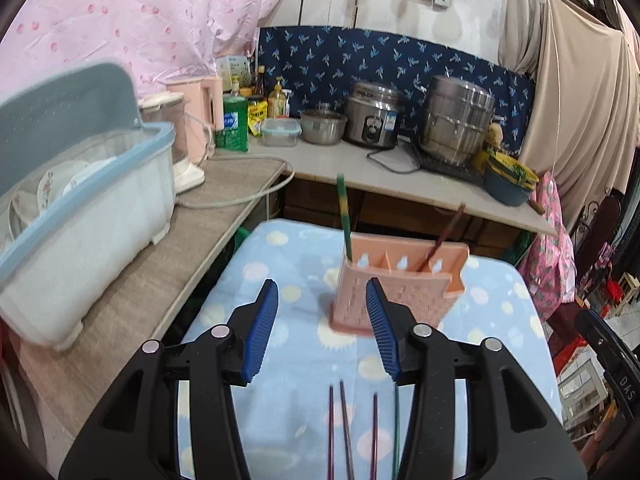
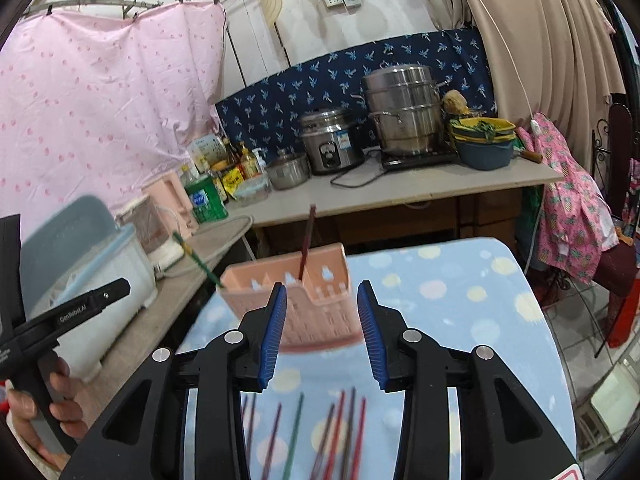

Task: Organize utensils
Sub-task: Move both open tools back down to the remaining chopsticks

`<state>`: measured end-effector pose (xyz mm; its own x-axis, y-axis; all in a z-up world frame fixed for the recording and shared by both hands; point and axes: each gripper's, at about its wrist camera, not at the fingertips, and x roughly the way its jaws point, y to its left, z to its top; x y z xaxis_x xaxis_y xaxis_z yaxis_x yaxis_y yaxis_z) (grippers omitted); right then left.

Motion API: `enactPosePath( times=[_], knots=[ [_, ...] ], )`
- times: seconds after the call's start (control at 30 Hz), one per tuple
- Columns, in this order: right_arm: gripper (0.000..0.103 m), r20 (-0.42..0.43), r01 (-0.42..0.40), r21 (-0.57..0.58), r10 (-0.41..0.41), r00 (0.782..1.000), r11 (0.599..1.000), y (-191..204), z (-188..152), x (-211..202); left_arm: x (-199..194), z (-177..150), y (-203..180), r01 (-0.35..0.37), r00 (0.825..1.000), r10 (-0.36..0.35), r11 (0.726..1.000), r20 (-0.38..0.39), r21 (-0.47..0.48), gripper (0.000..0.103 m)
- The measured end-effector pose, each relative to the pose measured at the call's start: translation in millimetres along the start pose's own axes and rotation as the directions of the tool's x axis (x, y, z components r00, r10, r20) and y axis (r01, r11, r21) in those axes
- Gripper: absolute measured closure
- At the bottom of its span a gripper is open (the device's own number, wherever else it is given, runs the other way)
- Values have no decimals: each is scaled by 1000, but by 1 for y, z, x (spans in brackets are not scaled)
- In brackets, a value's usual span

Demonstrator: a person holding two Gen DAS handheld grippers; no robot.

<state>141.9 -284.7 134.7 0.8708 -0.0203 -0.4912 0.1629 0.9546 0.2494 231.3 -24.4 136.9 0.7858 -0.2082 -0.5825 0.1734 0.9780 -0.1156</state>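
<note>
Blue spotted fleece-covered counter (image 2: pixel 460 292) carries a pink plastic divided utensil holder (image 2: pixel 308 300) at its far end, one green chopstick (image 1: pixel 343 216) and one dark red chopstick (image 2: pixel 307 236) already standing in it, and loose red, purple and green chopsticks (image 2: pixel 340 432) lie flat near both tongs. Left tongs (image 1: pixel 322 328) and right tongs (image 2: pixel 322 328) both parted, nothing between the pads. Risk: thin sticks flat on soft fleece may slip or roll out of a pinch, and the light holder could tip if bumped; white-and-blue dish rack (image 1: pixel 80 216) crowds the left side.
</note>
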Motion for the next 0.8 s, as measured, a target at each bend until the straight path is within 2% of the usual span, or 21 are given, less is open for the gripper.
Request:
enactPosePath(
  times=[0.27,0.43,0.63,0.8],
  knots=[
    [67,-117,40,-40,-44,992,998,-4,-71,-23,-6,-76,10,-18,992,19,1000,-122,16,59],
    [67,-175,58,-48,-66,982,997,-8,-108,-28,-11,-117,13,0,983,5,1000,-185,23,59],
    [67,-246,68,-73,-84,966,995,-8,-155,-32,-13,-157,16,4,970,3,1000,-243,31,59],
    [67,-302,77,-78,-97,948,994,-10,-188,-30,-15,-182,15,15,962,-5,999,-273,32,54]
  ],
)
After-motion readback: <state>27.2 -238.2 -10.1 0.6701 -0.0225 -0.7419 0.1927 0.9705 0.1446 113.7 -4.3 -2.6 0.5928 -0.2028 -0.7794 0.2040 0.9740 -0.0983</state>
